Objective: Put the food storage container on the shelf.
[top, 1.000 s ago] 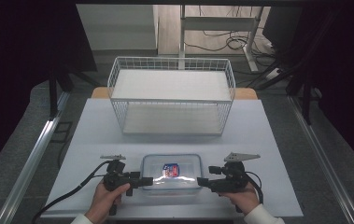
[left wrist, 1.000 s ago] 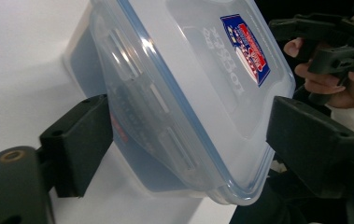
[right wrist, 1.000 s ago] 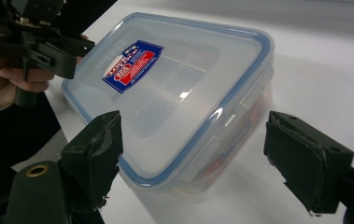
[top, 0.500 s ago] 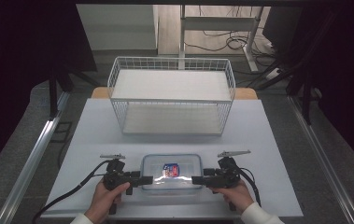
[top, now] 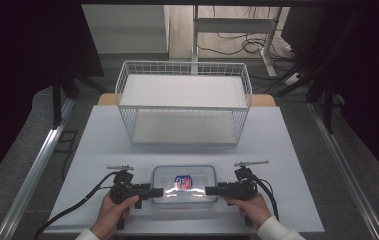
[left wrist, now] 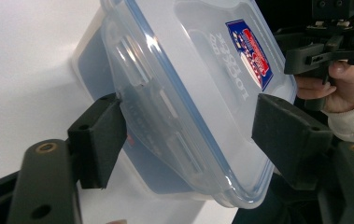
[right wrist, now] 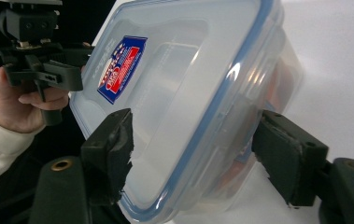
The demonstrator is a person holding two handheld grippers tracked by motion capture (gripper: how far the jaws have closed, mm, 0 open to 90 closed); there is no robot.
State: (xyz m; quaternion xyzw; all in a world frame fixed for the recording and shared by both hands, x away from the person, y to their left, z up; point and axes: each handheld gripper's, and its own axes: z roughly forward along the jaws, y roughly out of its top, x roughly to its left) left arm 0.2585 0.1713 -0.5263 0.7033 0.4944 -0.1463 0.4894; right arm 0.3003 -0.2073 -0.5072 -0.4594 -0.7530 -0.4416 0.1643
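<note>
A clear rectangular plastic container with a blue-sealed lid and a red-and-blue label (top: 184, 184) lies on the white tabletop (top: 297, 150), between the two grippers. The left gripper (left wrist: 184, 140) has its fingers (left wrist: 97, 137) spread wide around one short end; the right gripper (right wrist: 198, 154) likewise straddles the other end, fingers (right wrist: 289, 156) wide. A white wire basket (top: 184, 107) stands well beyond both.
</note>
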